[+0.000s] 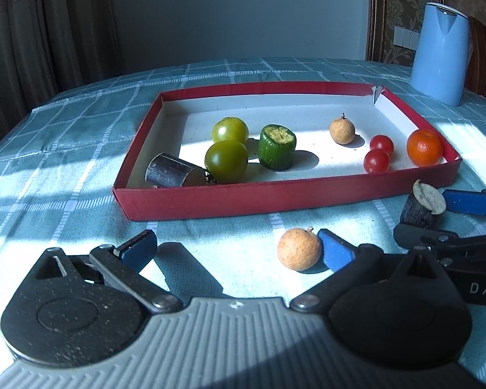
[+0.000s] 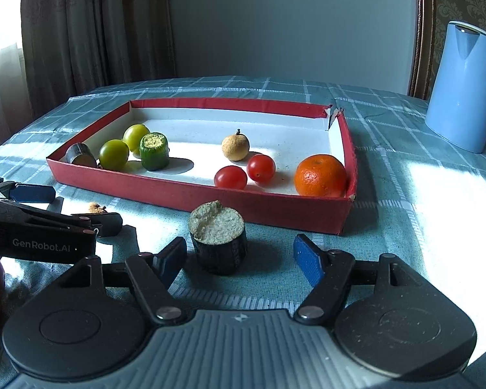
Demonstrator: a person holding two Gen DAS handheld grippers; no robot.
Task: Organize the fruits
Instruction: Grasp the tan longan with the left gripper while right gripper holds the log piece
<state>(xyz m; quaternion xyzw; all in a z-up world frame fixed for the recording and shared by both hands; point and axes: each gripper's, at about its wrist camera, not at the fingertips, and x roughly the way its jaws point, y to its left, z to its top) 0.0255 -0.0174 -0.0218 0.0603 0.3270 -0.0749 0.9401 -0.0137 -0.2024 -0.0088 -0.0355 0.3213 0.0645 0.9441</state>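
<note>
The left gripper has its jaws wide apart, and a tan longan lies on the cloth just beside its right pad. The right gripper is also open around an upright dark sugarcane piece, pads not touching it. The red tray, at twelve o'clock from both, holds the other fruits.

Teal checked tablecloth with white lines; red cardboard tray (white inside); round orange mandarin; pale blue plastic kettle; blue gripper pads.

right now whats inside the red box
Two green tomatoes, a green chunk, a dark chunk partly hidden by the wall, a longan, two red tomatoes, an orange.
</note>
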